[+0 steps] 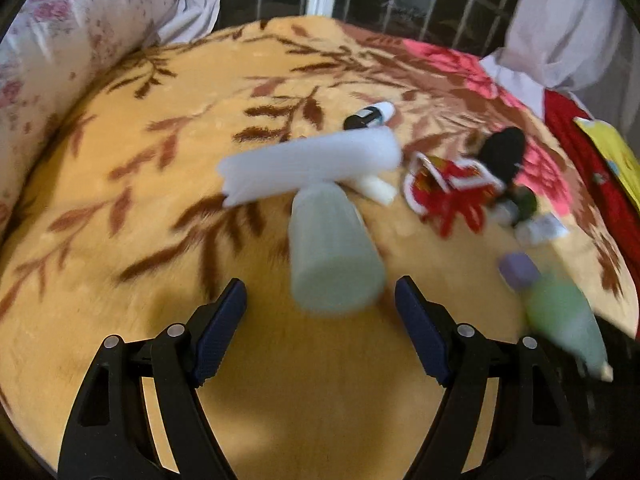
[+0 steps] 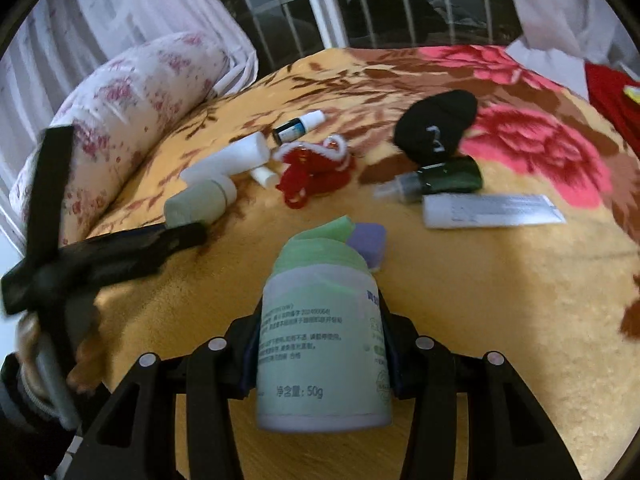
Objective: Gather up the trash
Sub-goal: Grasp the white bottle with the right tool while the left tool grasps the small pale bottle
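Observation:
My right gripper (image 2: 320, 352) is shut on a pale green tube with a purple cap (image 2: 324, 320), held above the blanket; the tube also shows at the right of the left wrist view (image 1: 560, 308). My left gripper (image 1: 320, 300) is open and empty, its jaws wide apart just short of a pale green bottle (image 1: 332, 252) lying on the blanket (image 1: 120, 240). That bottle also shows in the right wrist view (image 2: 198, 204), with the left gripper (image 2: 132, 248) beside it. Behind it lies a white tube (image 1: 308, 164).
More items lie on the bed: a small dark dropper bottle (image 2: 298, 126), a red knitted piece (image 2: 316, 172), a black sock (image 2: 436, 126), a dark green spray bottle (image 2: 440, 182), a flat white tube (image 2: 492, 210). A floral pillow (image 2: 132, 96) lies left; a barred window (image 2: 360, 8) is behind.

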### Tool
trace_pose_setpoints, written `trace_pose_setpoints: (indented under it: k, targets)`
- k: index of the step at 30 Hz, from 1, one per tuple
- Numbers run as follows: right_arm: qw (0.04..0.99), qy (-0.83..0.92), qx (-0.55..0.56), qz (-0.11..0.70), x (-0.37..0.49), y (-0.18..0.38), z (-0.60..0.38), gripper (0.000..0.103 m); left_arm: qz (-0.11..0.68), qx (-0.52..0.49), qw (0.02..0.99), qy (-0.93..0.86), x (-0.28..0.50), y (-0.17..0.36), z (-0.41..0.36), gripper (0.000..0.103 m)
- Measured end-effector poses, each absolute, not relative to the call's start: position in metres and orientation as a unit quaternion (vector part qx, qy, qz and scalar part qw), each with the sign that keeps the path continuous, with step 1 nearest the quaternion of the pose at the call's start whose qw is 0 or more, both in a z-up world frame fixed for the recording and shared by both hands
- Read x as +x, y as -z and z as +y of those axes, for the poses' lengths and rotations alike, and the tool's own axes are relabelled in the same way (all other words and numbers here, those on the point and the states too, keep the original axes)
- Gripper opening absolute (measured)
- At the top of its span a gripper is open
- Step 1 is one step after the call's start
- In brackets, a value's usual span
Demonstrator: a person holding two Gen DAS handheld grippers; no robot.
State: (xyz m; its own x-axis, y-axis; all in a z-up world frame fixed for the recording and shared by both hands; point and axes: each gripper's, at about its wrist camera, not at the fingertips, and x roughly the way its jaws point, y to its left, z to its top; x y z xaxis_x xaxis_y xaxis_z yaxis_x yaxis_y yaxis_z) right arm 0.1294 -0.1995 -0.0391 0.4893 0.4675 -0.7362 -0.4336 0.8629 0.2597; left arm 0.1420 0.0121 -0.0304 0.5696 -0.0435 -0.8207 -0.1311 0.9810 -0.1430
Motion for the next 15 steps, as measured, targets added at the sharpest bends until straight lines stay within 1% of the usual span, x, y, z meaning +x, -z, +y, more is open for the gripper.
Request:
trace_pose_setpoints:
  k: [1, 3, 4, 5, 10, 15]
  targets:
    - [0.863, -0.263, 0.024, 0.431, 0.129, 0.04, -0.202, 0.047, 0.465, -0.094, 0.88, -0.026, 0.148, 0.031, 0.011, 0.075]
    - [0.863, -0.264, 0.025, 0.429, 0.129, 0.041, -0.203, 0.047, 0.469, -0.09, 0.878, -0.027, 0.16, 0.032, 0.008, 0.063]
    - [0.864, -0.264, 0.024, 0.428, 0.129, 0.041, -0.201, 0.047, 0.476, -0.085, 0.875, -0.024, 0.167, 0.035, 0.006, 0.048]
    - [0.864, -0.264, 0.023, 0.428, 0.13, 0.042, -0.2, 0.047, 0.482, -0.081, 0.872, -0.027, 0.171, 0.038, 0.005, 0.041]
    - [0.866, -0.263, 0.024, 0.424, 0.132, 0.045, -0.2, 0.047, 0.479, -0.061, 0.875, -0.028, 0.177, 0.043, 0.001, 0.04]
    - [0.869, -0.256, 0.025, 0.423, 0.13, 0.044, -0.2, 0.047, 0.455, -0.098, 0.885, -0.021, 0.17, 0.039, 0.012, 0.04]
